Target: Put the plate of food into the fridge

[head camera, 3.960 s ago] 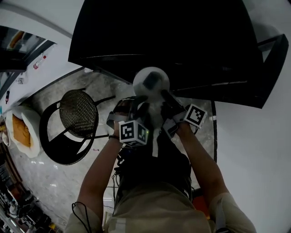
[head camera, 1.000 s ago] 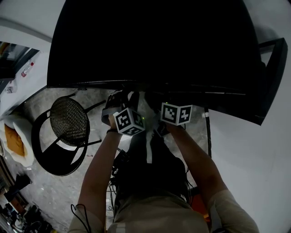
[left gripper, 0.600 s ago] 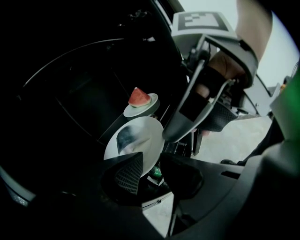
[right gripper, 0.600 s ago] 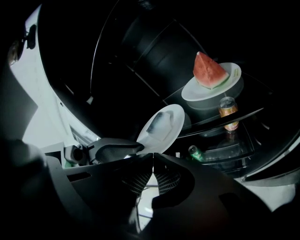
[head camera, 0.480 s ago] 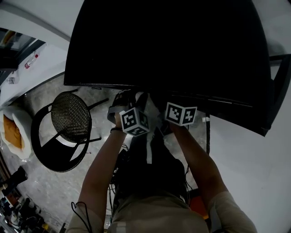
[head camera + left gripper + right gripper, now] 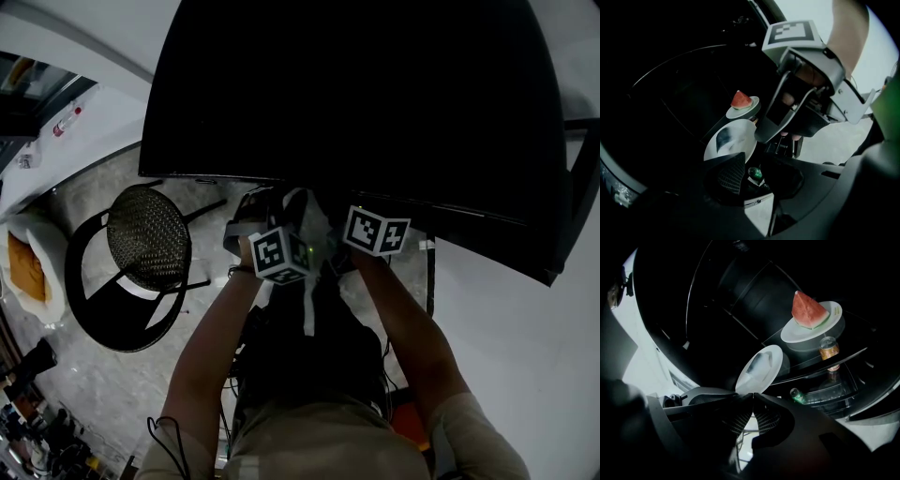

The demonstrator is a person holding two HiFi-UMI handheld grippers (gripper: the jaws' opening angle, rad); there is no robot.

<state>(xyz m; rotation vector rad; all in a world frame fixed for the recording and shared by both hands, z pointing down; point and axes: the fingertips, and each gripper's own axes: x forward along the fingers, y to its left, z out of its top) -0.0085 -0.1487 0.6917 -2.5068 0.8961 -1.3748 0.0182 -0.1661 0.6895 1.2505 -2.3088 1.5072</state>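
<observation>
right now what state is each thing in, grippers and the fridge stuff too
right gripper: shut on the white plate rim
left gripper: open, jaws just been opening, nothing between them
white plate: tilted on edge, held
plate of watermelon: level, inside the fridge
can: upright on a shelf
green bottle: lying on its side
fridge: open

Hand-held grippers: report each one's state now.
Left hand-held gripper: open, jaws just been opening, loose around white plate.
Right hand-held gripper: shut on white plate.
</observation>
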